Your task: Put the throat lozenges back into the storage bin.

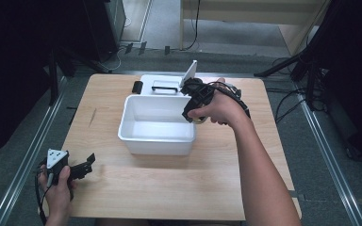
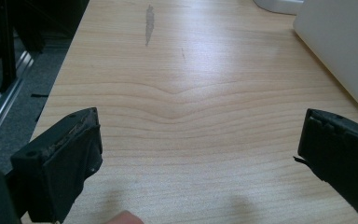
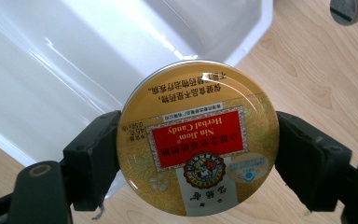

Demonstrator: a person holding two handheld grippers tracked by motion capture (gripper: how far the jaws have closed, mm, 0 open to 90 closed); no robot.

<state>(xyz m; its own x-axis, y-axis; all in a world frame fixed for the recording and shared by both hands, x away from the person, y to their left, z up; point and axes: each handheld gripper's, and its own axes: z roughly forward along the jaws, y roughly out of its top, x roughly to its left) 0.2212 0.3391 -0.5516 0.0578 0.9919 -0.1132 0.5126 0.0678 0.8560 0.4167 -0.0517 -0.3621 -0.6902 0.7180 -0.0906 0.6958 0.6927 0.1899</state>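
A round gold candy tin (image 3: 198, 140), its lid printed with a red label reading "Nin Jiom Herbal Candy" and seen upside down in the right gripper view, is clamped at its rim between the two black jaws of the right gripper (image 3: 198, 154), one jaw pressing each side. The tin is held lid toward the camera, above the right edge of a white rectangular bin (image 3: 74, 60), partly over the bin's rim and partly over the wooden table (image 3: 317, 79). In the high view the right gripper (image 1: 194, 110) is gripped by the person's right hand (image 1: 219, 109) at the bin's right wall, with the tin (image 1: 199, 120) showing as a small yellow edge beneath the hand. The white bin (image 1: 156, 123) stands near the middle of the table (image 1: 169, 188). Behind it, at the far edge, lies a white tray (image 1: 165, 84) with a black handle-like piece on it, a small black object (image 1: 137, 86) just to its left, and a white flat panel (image 1: 190, 74) standing tilted at its right. The left gripper (image 1: 86, 165) rests low at the table's near left corner, held in the left hand (image 1: 56, 190), well apart from the bin. In the left gripper view its jaws stand wide apart with bare wood between them, and the bin's wall (image 2: 340, 42) shows at the upper right.
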